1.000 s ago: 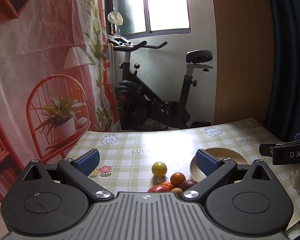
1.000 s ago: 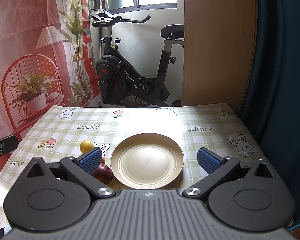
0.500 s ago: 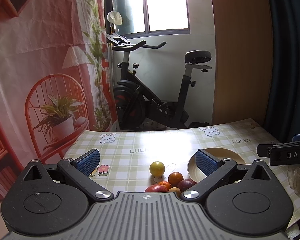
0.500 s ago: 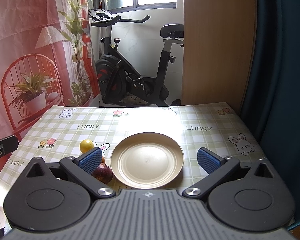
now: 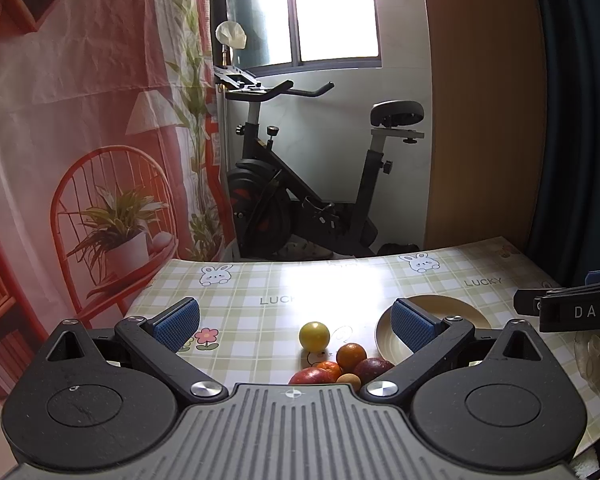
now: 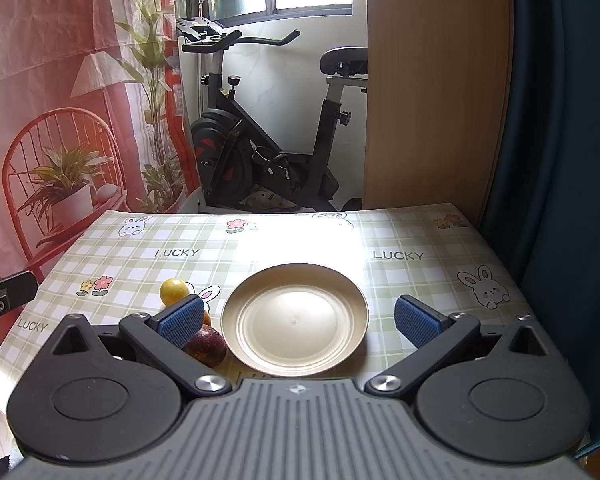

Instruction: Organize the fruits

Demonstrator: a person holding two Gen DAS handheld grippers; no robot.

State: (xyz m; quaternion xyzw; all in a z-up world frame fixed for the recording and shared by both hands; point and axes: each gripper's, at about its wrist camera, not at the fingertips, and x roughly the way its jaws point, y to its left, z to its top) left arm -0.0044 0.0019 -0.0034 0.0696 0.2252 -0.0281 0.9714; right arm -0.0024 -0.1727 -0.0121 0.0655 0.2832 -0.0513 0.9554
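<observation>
Fruit cluster (image 5: 336, 364) sits on the table (image 5: 260, 288) just left of the plate (image 6: 296, 316), low between the left gripper (image 5: 296, 322) fingers and slightly right of its centreline. Yellow fruit (image 5: 314, 336) lies farthest out, apart from the rest; orange (image 5: 351, 357), dark purple fruit (image 5: 373, 369) and red one (image 5: 311, 377) are bunched closer in. Round shapes, no long axis to line up. Right gripper (image 6: 298, 320) faces the bare plate, purple fruit behind its left finger. Both sets of jaws spread wide, holding nothing. Left hand looks nearer the pile, so it is likely the one to pick first.
</observation>
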